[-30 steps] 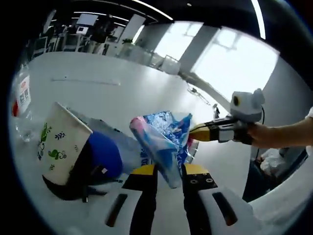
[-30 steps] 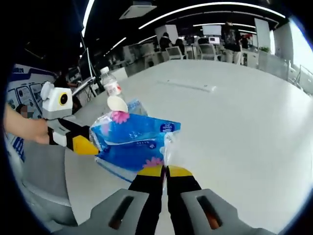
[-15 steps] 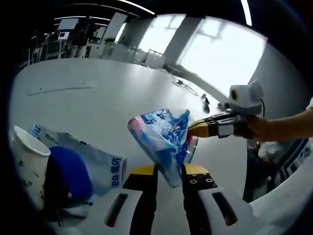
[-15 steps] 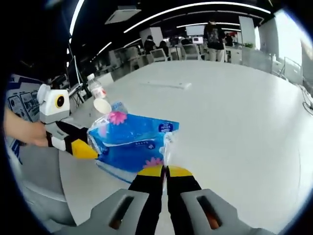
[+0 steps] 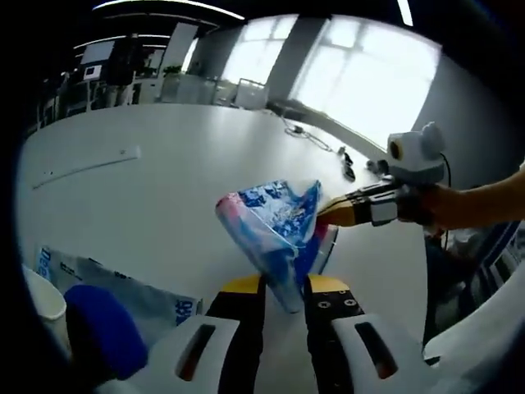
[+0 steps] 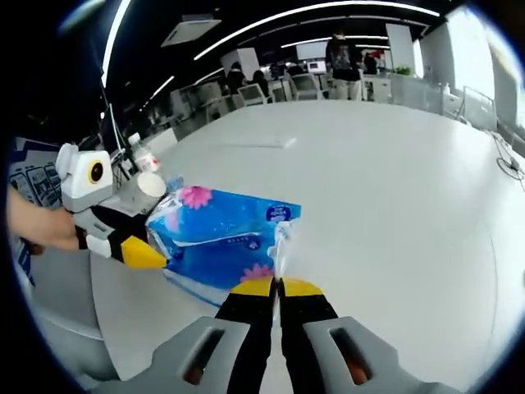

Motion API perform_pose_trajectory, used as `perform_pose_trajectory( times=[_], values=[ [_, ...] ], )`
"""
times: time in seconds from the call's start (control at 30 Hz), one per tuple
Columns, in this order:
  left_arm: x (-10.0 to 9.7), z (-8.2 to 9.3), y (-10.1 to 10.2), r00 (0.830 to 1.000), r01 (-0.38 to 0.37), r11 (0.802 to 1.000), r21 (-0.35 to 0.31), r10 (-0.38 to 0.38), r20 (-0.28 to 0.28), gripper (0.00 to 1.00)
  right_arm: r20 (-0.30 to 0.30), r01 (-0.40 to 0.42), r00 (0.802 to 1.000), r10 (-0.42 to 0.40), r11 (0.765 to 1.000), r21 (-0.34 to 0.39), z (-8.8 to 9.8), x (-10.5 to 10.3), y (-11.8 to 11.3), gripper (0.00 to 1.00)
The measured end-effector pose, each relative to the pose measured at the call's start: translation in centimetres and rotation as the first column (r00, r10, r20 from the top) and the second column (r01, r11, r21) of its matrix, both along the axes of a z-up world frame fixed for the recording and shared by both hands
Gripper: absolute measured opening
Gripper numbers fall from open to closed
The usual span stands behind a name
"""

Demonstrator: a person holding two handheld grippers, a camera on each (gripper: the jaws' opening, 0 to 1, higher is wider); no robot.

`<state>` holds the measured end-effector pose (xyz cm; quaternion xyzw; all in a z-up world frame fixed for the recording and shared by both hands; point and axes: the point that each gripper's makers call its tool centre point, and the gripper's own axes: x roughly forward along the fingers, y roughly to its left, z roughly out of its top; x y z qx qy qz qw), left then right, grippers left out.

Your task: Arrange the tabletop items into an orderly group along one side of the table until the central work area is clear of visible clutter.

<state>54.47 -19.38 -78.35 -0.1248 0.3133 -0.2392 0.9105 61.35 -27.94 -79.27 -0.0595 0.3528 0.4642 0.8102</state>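
The blue tissue pack (image 6: pixel 221 242) hangs in the air above the white table (image 6: pixel 394 172), stretched between the two grippers, one at each end. In the right gripper view its long axis runs crosswise, from the right gripper (image 6: pixel 277 287) at one end out to the left gripper (image 6: pixel 146 255) at the other. The right gripper's jaws are pressed together on a thin flap of the wrapper at the pack's end. In the left gripper view the tissue pack (image 5: pixel 275 226) rises straight up from between the left gripper (image 5: pixel 283 289) jaws, which are clamped on its lower end, while the right gripper (image 5: pixel 340 215) pinches the far end.

Neither hand is nearer; both hold it equally, so I judge the next move turns on carrying it sideways together, along its length, toward the clutter. That group lies low in the left gripper view: a paper cup (image 5: pixel 41 304), a dark blue rounded object (image 5: pixel 102 328) and a flat white packet (image 5: pixel 123 291) with blue print. The table centre beyond looks bare apart from a pale strip (image 5: pixel 86 164)
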Motion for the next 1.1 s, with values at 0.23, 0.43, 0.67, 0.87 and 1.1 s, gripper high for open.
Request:
perform_pose_trajectory(
  times=[0.23,0.43,0.67,0.87,1.1],
  values=[
    [1.7,-0.9,0.3,1.0,-0.019,0.998,0.052,0.02,-0.013,0.08,-0.028,0.025,0.999,-0.025,1.0,0.005,-1.1,1.2,-0.4,0.0],
    [3.1,-1.4,0.2,1.0,-0.02,0.998,0.062,0.021,-0.018,0.07,-0.032,0.05,0.998,-0.05,0.999,0.012,-1.4,2.6,-0.6,0.0],
    [5.1,-1.6,0.4,0.998,-0.048,0.995,0.083,0.05,-0.022,0.06,-0.03,0.071,0.997,-0.07,0.997,0.019,-1.4,3.8,-1.1,0.0],
    [6.1,-1.9,0.7,0.997,-0.066,0.992,0.107,0.069,-0.027,0.05,-0.027,0.08,0.997,-0.079,0.997,0.024,-1.5,4.5,-1.1,0.0],
    [7.0,-2.4,0.5,0.998,-0.04,0.987,0.158,0.046,-0.034,0.03,-0.026,0.093,0.995,-0.093,0.996,0.017,-1.9,5.3,-1.3,0.0]
  ],
)
